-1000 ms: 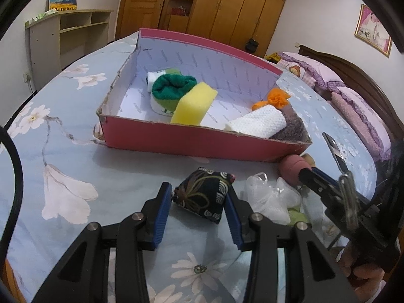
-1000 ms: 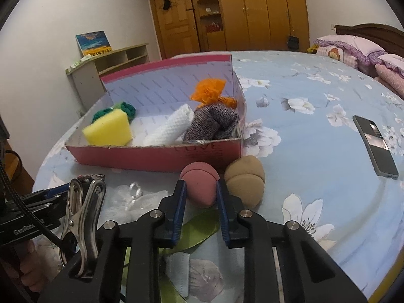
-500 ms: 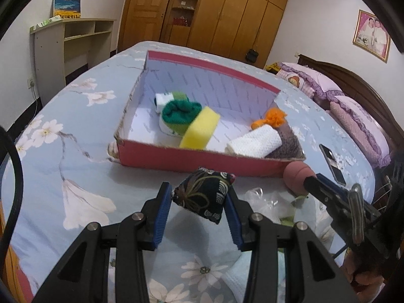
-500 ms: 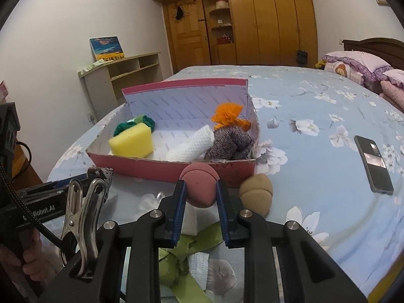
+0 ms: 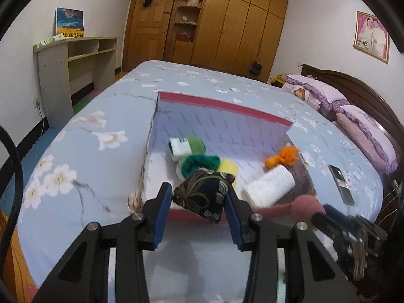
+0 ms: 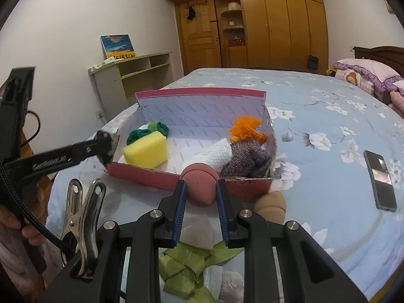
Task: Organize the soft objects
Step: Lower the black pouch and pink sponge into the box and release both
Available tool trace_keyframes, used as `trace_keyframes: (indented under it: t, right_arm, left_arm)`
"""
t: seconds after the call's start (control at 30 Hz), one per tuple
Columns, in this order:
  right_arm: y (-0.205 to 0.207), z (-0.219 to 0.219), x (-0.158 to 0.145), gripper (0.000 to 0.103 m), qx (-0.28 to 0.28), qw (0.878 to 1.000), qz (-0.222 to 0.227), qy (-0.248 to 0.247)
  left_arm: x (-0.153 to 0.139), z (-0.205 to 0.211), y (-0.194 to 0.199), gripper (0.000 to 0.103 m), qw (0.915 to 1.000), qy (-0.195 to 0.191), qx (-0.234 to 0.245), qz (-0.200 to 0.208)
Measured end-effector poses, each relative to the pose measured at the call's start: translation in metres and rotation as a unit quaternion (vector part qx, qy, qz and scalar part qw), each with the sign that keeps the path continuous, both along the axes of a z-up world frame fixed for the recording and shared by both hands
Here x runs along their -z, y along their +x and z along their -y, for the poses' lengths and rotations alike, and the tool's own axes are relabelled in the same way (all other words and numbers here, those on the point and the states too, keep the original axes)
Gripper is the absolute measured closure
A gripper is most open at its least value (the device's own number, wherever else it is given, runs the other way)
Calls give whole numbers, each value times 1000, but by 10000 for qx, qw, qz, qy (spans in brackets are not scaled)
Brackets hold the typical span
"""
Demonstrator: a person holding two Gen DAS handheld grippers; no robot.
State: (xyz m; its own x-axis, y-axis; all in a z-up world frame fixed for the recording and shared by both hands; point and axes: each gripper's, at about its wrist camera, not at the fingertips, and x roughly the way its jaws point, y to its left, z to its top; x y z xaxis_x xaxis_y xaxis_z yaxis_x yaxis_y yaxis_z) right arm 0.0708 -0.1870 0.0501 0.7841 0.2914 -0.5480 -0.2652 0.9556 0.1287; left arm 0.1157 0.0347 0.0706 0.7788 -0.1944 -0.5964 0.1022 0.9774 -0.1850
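Observation:
My left gripper (image 5: 197, 212) is shut on a black patterned beanbag (image 5: 202, 193) and holds it in the air over the near left wall of the pink box (image 5: 222, 102). My right gripper (image 6: 200, 197) is shut on a pink sponge puff (image 6: 200, 185) and holds it just in front of the box's near wall (image 6: 151, 176). The box holds a yellow sponge (image 6: 145, 151), green socks (image 5: 199, 164), a white rolled cloth (image 5: 270, 189), an orange pom (image 6: 243, 128) and a grey knit piece (image 6: 248, 160). The left gripper with the beanbag (image 6: 107, 149) shows at the box's left corner.
A tan puff (image 6: 270, 205) lies on the bed to the right of my right gripper. Green ribbon (image 6: 186, 265) and white wrapping lie under it. A phone (image 6: 380, 179) lies on the blue flowered bedspread at the right. A shelf unit (image 5: 75, 75) stands by the left wall.
Both grippers have lifted with their loads. The left one carried the beanbag up off the bed and forward to the box's near edge. The right one raised the pink puff toward the box.

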Motion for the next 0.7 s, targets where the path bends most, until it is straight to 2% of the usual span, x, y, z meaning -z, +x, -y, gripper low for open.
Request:
trace_keyframes:
  t: [0.43,0.7]
  right_arm:
    - [6,-11,1,78,-149,9999,-4,-46]
    - [6,-14,3,78,-160,9999,-18,-50]
  left_arm:
    - [13,-9,30,60,9998,140,-157,60]
    - [26,-12,35,58,9996,127,-237,-77]
